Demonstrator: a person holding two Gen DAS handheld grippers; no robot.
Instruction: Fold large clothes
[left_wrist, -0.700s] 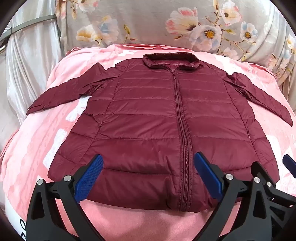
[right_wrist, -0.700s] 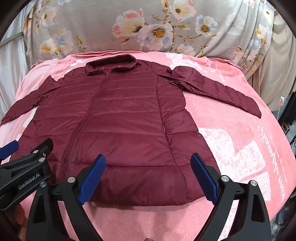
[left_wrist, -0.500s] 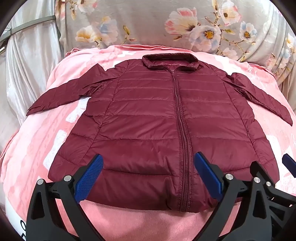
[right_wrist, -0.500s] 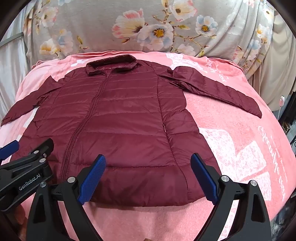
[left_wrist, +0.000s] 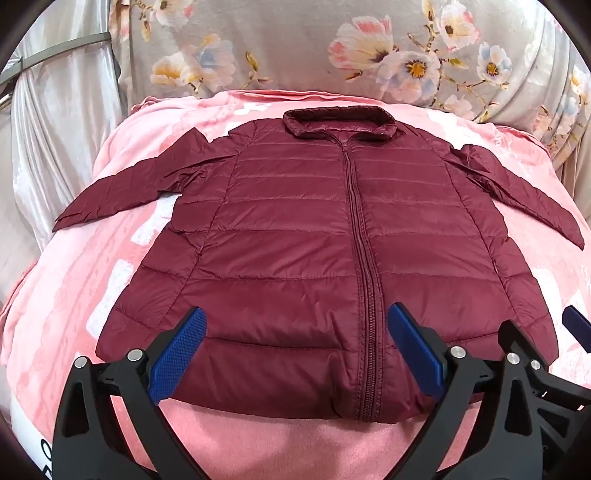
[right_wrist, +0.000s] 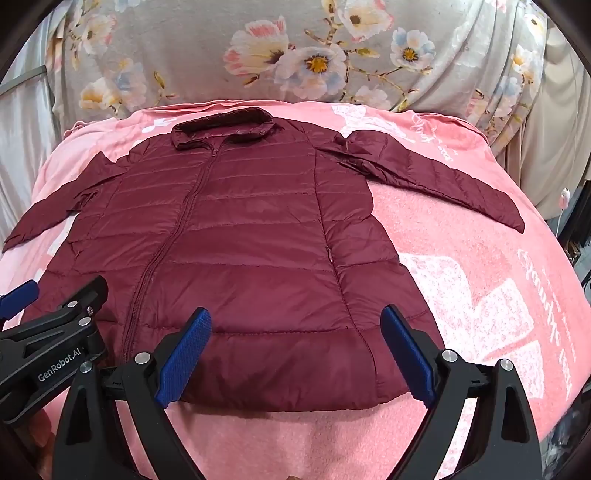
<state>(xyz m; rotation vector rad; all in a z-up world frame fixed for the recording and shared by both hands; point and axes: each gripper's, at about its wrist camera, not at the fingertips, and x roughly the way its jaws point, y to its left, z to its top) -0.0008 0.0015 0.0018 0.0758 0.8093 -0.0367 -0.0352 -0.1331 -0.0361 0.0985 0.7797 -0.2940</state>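
Lying flat: quilted maroon jacket (left_wrist: 295, 258) on pink blanket (left_wrist: 74, 295) | collar far, hem near | left gripper (left_wrist: 295, 354), right gripper (right_wrist: 295, 350) spread wide, empty

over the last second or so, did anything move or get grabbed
Nothing visibly changed. The maroon jacket lies flat, zipped, sleeves spread on the pink blanket as before, and both the left gripper and right gripper hover at its hem with jaws wide apart, holding nothing.

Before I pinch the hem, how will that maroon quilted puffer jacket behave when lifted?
The maroon quilted puffer jacket lies flat, so it will probably drape limply. Its sheen suggests slippery fabric. Its spread sleeve will likely trail across the pink blanket.
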